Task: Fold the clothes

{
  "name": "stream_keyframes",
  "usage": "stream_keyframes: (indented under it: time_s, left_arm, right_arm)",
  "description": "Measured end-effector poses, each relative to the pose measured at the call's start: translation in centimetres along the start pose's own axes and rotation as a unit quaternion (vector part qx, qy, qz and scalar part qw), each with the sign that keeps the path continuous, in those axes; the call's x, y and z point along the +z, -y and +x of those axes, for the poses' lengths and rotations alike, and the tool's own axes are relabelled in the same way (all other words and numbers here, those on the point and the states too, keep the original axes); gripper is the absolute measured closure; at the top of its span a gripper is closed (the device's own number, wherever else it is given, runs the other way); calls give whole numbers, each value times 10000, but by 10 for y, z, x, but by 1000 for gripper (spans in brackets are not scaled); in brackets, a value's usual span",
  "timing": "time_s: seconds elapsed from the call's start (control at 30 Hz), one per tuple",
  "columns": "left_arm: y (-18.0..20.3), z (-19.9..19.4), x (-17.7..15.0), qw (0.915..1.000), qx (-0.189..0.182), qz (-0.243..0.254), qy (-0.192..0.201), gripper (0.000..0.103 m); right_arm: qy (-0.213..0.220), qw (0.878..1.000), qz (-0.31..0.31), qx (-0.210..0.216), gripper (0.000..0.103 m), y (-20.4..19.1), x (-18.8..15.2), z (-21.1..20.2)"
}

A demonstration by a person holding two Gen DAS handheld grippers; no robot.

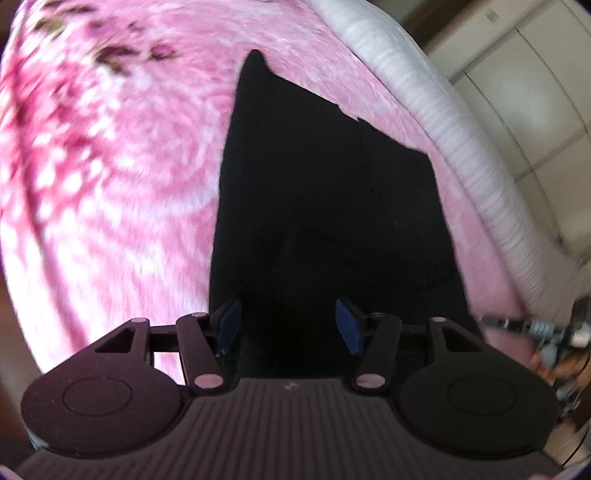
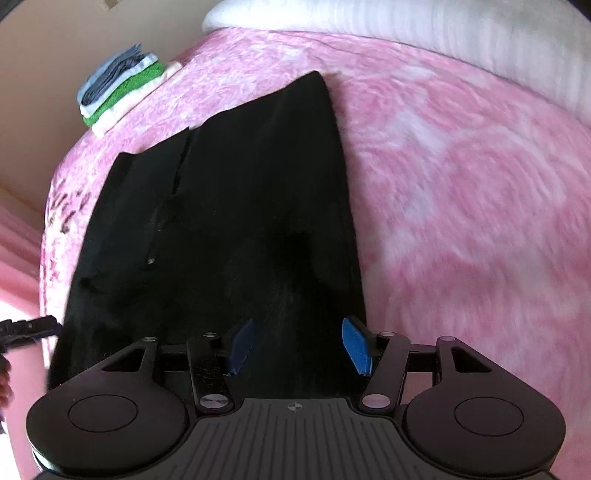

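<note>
A black garment [image 1: 325, 206] lies spread flat on a pink fleece blanket [image 1: 110, 184]; it also shows in the right wrist view [image 2: 229, 221]. My left gripper [image 1: 288, 325] is open, its blue pads over the garment's near edge. My right gripper [image 2: 299, 343] is open too, over the near edge on the garment's right side. Neither holds cloth. The tip of the other gripper shows at the right edge of the left view [image 1: 535, 328] and at the left edge of the right view [image 2: 26, 328].
A stack of folded clothes [image 2: 118, 92] in blue, white and green sits at the blanket's far left corner. A white ribbed pillow or bolster [image 1: 443, 122] runs along the bed's edge [image 2: 443, 33]. Tiled floor and cabinets [image 1: 535, 92] lie beyond.
</note>
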State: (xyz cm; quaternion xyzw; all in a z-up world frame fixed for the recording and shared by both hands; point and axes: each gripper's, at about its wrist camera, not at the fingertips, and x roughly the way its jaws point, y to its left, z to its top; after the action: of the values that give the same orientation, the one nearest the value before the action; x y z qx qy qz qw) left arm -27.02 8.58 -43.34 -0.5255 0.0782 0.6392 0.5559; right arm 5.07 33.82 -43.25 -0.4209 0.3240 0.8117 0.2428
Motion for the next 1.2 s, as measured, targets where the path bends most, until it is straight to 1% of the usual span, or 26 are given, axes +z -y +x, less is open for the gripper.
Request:
stream_keyframes:
  time_s: [0.03, 0.1, 0.13, 0.17, 0.2, 0.23, 0.27, 0.33, 0.4, 0.47, 0.53, 0.63, 0.7, 0.8, 0.87, 0.93, 0.97, 1.0, 1.03, 1.07, 1.13, 1.17, 1.2]
  left_arm:
    - [2, 5, 1, 9998, -3, 176, -27, 56]
    - [8, 12, -1, 9982, 113, 590, -93, 67]
    - [11, 15, -2, 9966, 176, 798, -125, 80]
    - [11, 12, -2, 9962, 173, 845, -88, 92]
    - [10, 8, -2, 9961, 160, 865, -39, 95]
    - [10, 5, -2, 9960, 147, 885, 10, 95]
    - [9, -2, -2, 9963, 95, 848, 111, 96]
    - [14, -14, 0, 9945, 41, 973, 377, 96]
    - [19, -23, 1, 9921, 23, 1096, 617, 96]
    - [23, -26, 5, 9901, 80, 1156, 792, 96]
    - [19, -21, 12, 9900, 182, 1048, 930, 96]
    - [12, -12, 22, 9910, 176, 815, 1049, 96]
    - [9, 0, 25, 9926, 238, 789, 892, 96]
    - [1, 16, 21, 9955, 396, 680, 519, 94]
    - [-2, 20, 18, 9956, 522, 625, 455, 86]
    - [-3, 13, 15, 9961, 570, 467, 489, 84]
    - [-3, 9, 14, 9962, 591, 384, 509, 83]
    - [-4, 1, 12, 9964, 632, 276, 495, 83]
    - [-4, -7, 9, 9964, 677, 163, 476, 81]
    - [-5, -16, 7, 9963, 722, 50, 457, 74]
    - [-11, -42, -8, 9954, 711, -459, 451, 73]
    - [-16, -58, -20, 9933, 601, -881, 445, 72]
    - [-20, -72, -36, 9884, 467, -1380, 425, 70]
  right_arm:
    - [6, 10000, -91, -11, 45, 0, 3, 6]
    - [-82, 9998, -204, 31, 45, 0, 6, 21]
    - [-183, 9996, -218, 80, 46, 0, 5, 27]
    - [-285, 9992, -231, 128, 47, 0, 4, 33]
    - [-343, 9989, -284, 145, 76, -1, 3, 37]
    - [-347, 9986, -384, 123, 93, -4, 1, 36]
    - [-300, 9983, -490, 107, 93, -8, 0, 34]
    - [-42, 9975, -705, 98, 95, -14, -1, 21]
    - [218, 9966, -790, 73, 95, -17, 2, 8]
    - [478, 9952, -855, 55, 95, -20, 7, -3]
    - [656, 9937, -904, 19, 95, -23, 15, -7]
    - [845, 9924, -892, -81, 95, -23, 28, -2]
    - [772, 9933, -848, -146, 95, -23, 34, 10]
    - [435, 9956, -770, -322, 95, -21, 32, 34]
    - [211, 9977, -539, -357, 95, -12, 28, 46]
    - [64, 9991, -262, -338, 93, -3, 25, 53]
    - [82, 9994, -131, -305, 90, 1, 25, 51]
    - [80, 9995, -1, -313, 83, 4, 26, 49]
    - [76, 9992, 122, -374, 72, 6, 27, 44]
    - [129, 9986, 258, -434, 67, 9, 27, 34]
    - [359, 9966, 634, -394, 60, 16, 20, 5]
    - [453, 9947, 872, -308, 57, 20, 13, -10]
    - [512, 9918, 1153, -202, 52, 26, 2, -26]
